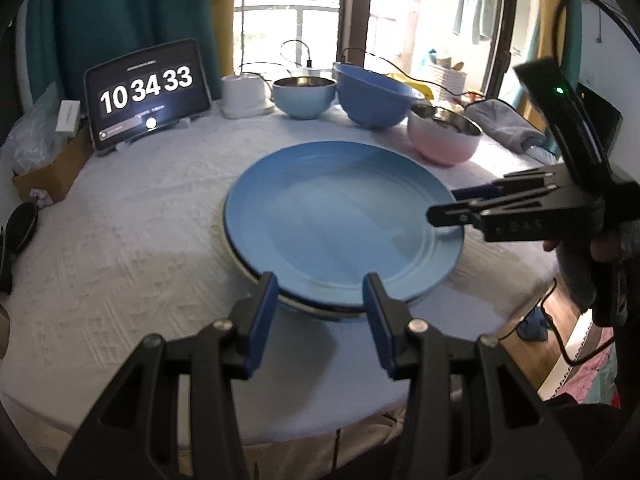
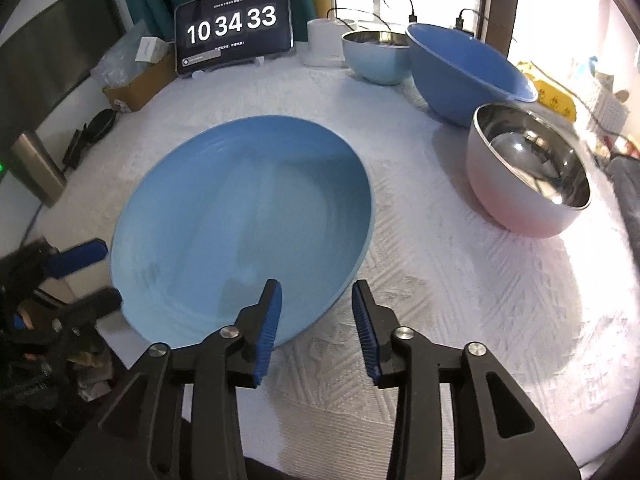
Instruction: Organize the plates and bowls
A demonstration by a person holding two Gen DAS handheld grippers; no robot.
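Observation:
A large blue plate [image 1: 340, 224] lies on top of another plate on the white tablecloth; it also shows in the right wrist view [image 2: 240, 224]. My left gripper [image 1: 320, 312] is open at the plate's near rim, empty. My right gripper [image 2: 316, 320] is open and empty at the plate's right edge; it shows from the side in the left wrist view [image 1: 444, 208]. At the back stand a light blue bowl [image 1: 304, 98], a big blue bowl [image 1: 376, 96] and a pink steel-lined bowl [image 1: 444, 136], which also shows in the right wrist view [image 2: 528, 176].
A tablet [image 1: 148, 92] showing a clock stands at the back left, next to a cardboard box [image 1: 56, 168]. A white charger base [image 1: 246, 96] with cables sits by the window. A grey cloth [image 1: 504, 124] lies at the far right. The table edge [image 1: 280, 432] is near me.

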